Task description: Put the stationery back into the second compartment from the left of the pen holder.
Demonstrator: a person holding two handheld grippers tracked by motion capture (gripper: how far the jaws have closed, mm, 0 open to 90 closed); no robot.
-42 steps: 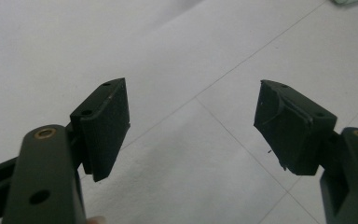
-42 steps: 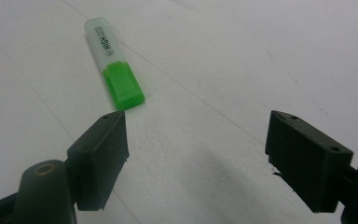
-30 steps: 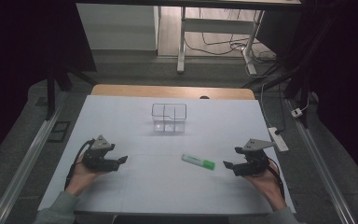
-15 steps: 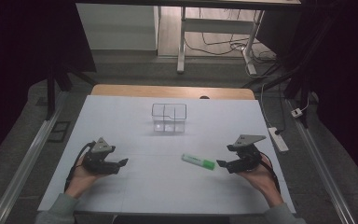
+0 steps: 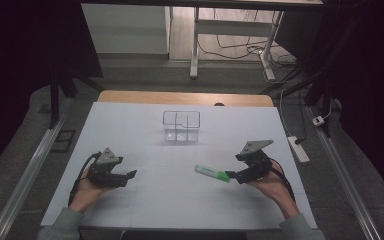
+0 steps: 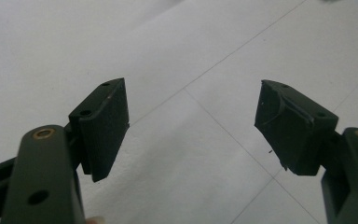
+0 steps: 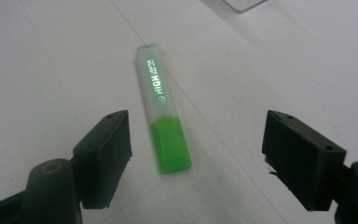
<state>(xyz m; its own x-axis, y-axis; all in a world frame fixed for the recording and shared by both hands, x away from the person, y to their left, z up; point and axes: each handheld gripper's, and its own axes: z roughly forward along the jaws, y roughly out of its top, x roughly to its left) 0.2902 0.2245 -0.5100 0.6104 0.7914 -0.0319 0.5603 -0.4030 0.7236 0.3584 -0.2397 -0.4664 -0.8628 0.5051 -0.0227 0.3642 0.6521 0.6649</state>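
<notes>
Right now my right tongs (image 5: 234, 175) sit spread wide at the green end of the highlighter (image 5: 212, 173), their tips just beside it and not touching. Seen along the right tongs (image 7: 196, 154), the highlighter (image 7: 161, 105) lies flat on the white table (image 5: 180, 205), its green end nearest the jaws and its clear printed end pointing away toward the clear divided box (image 5: 181, 125). That box stands well beyond the highlighter, near the far edge of the table. My left tongs (image 5: 128, 176) rest well to the left of the highlighter, in my left hand (image 5: 87, 192), open too, with bare table between the jaws (image 6: 191, 130).
</notes>
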